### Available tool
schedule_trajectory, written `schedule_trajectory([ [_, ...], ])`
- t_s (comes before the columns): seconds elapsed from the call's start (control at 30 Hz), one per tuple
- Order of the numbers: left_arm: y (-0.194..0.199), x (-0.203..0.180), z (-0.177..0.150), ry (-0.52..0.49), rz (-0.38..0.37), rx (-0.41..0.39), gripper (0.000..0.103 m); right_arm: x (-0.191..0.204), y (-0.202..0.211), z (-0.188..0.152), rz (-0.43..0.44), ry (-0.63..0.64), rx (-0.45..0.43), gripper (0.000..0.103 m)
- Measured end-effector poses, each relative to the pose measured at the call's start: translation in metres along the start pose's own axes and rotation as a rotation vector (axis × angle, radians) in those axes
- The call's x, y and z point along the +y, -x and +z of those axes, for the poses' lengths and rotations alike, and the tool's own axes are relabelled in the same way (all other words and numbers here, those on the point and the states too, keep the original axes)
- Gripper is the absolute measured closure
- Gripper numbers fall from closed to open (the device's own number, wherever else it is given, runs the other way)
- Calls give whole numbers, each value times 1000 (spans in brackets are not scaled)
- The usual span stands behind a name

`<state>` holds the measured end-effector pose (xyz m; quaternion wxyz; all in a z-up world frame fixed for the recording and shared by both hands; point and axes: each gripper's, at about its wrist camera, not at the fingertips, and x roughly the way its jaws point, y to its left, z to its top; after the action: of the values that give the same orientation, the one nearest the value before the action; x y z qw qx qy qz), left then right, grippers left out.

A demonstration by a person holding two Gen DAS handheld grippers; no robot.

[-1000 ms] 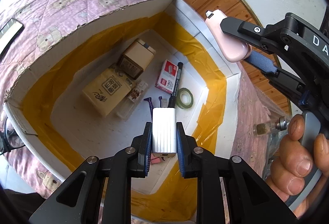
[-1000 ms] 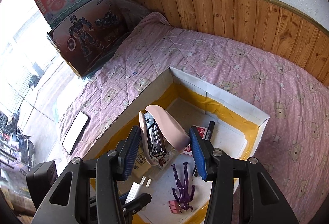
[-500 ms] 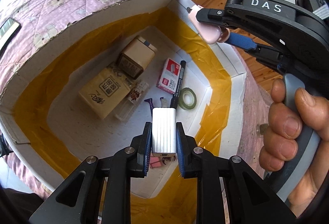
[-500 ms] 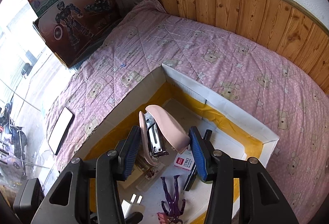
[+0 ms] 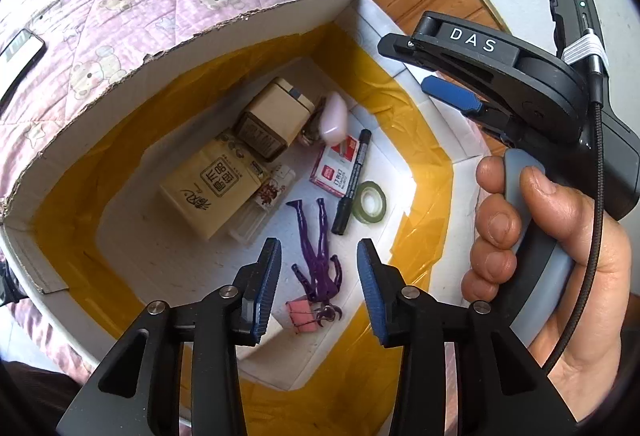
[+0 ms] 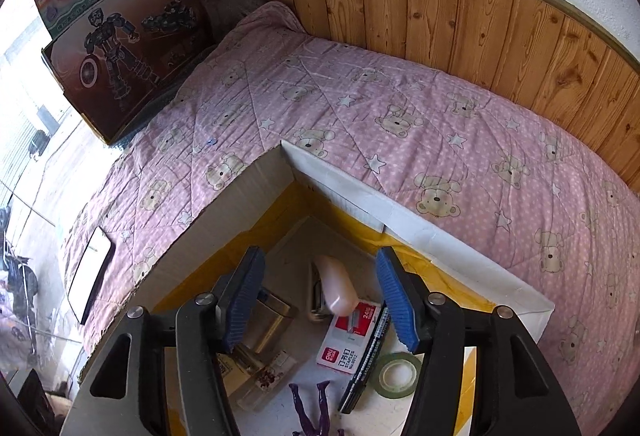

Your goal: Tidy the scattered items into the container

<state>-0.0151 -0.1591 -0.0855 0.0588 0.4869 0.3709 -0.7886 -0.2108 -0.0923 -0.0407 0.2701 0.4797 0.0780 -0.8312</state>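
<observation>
Left wrist view: found left tongs (image 5: pixel 318 248) opening, jaws well apart, nothing between the pads. Noted the white ribbed block clamped there half a second ago as gone from the jaws and not traceable in this view; judged dropped into the cardboard box (image 5: pixel 160 84) under the tongs, though unable to confirm. Observed right tongs (image 5: pixel 406 64), carried by the right hand (image 5: pixel 520 236), above the far corner of the box, also opening and empty. Located the pink stapler (image 5: pixel 334 118), gripped there a moment earlier, now inside the box, blurred, against the tan tin (image 5: pixel 272 120) and just above the staples packet (image 5: pixel 336 168); judged still settling. Recorded tissue pack (image 5: pixel 208 188), marker (image 5: pixel 354 180), tape roll (image 5: pixel 371 202), purple figure (image 5: pixel 316 252) and pink clip (image 5: pixel 302 312) on the box floor as before. Right wrist view: confirmed right tongs (image 6: pixel 320 256) wide and holding nothing, with the stapler (image 6: pixel 338 288) lying below and between the jaws, clear of both pads, touching the staples packet (image 6: pixel 352 340). Saw only a phone (image 6: pixel 90 272) on the quilt (image 6: pixel 400 124) outside the box wall (image 6: pixel 344 192). Assessed both releases as made and two more items as contained; remaining stray items, if any, outside these views.
</observation>
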Motion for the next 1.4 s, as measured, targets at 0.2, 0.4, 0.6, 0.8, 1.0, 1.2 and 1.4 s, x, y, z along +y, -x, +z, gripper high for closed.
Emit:
schedule_trajectory([
  [0.2, 7, -17, -6, -74, 17, -31, 59, -3, 11, -13, 20, 3, 28, 42],
  [0.4, 24, -33, -15, -169, 89, -125, 58, 1, 39, -39, 7, 100, 61, 36],
  [0.6, 46, -43, -26, -241, 144, -220, 57, -3, 76, -69, -37, 203, 64, 33],
  [0.8, 59, -45, -36, -273, 177, -272, 57, -8, 104, -102, -68, 242, 70, 32],
  [1.0, 68, -45, -46, -293, 173, -290, 57, 11, 124, -143, -98, 393, 102, 32],
  [1.2, 81, -47, -57, -335, 166, -350, 36, 30, 133, -184, -157, 555, 139, 27],
  [1.4, 94, -43, -70, -327, 136, -381, 36, 27, 134, -204, -175, 524, 155, 27],
])
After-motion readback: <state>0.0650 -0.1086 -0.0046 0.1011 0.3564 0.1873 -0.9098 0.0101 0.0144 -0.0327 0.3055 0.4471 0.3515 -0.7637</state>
